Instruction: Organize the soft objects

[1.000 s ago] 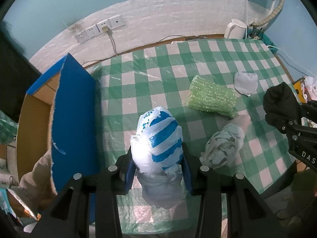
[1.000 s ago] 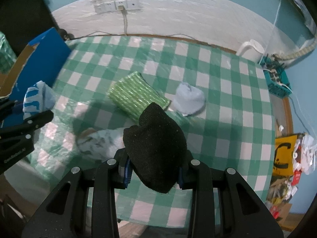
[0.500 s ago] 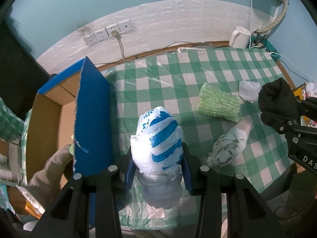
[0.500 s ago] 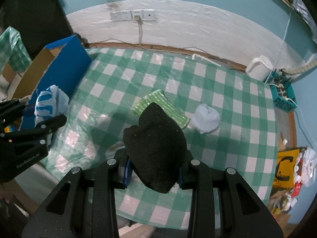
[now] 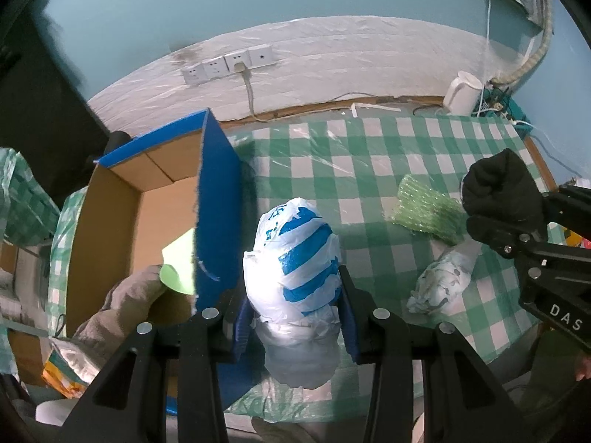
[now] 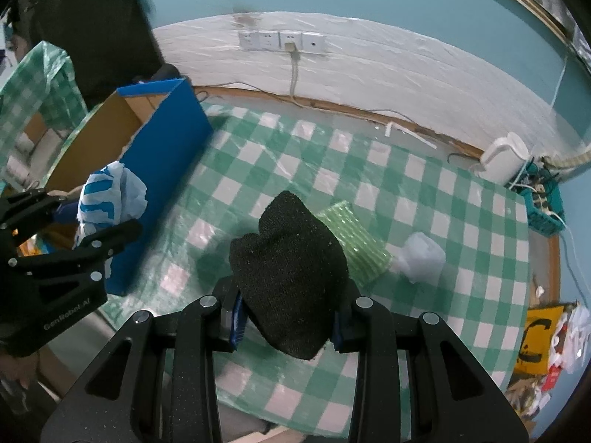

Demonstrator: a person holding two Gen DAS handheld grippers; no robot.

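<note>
In the left wrist view, white letters "DAS" stand on the black body of the right gripper at the lower right edge, cut off by the frame. In the right wrist view, "GenRobot.AI" runs in pale letters along the left gripper at lower left. The blue print on the white plastic bag is too crumpled to read, and the yellow bag at lower right bears a large black mark like a "C".

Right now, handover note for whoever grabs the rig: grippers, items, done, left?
Left hand-held gripper: shut on the blue-striped plastic bag, in the air beside the blue cardboard box.
Right hand-held gripper: shut on the black knit cloth, above the checked table.
On the table: green bubble wrap, patterned cloth bundle, white wad.
Done: some items already lie in the box.
Left: drop both held items in, then probably collect the other three.
</note>
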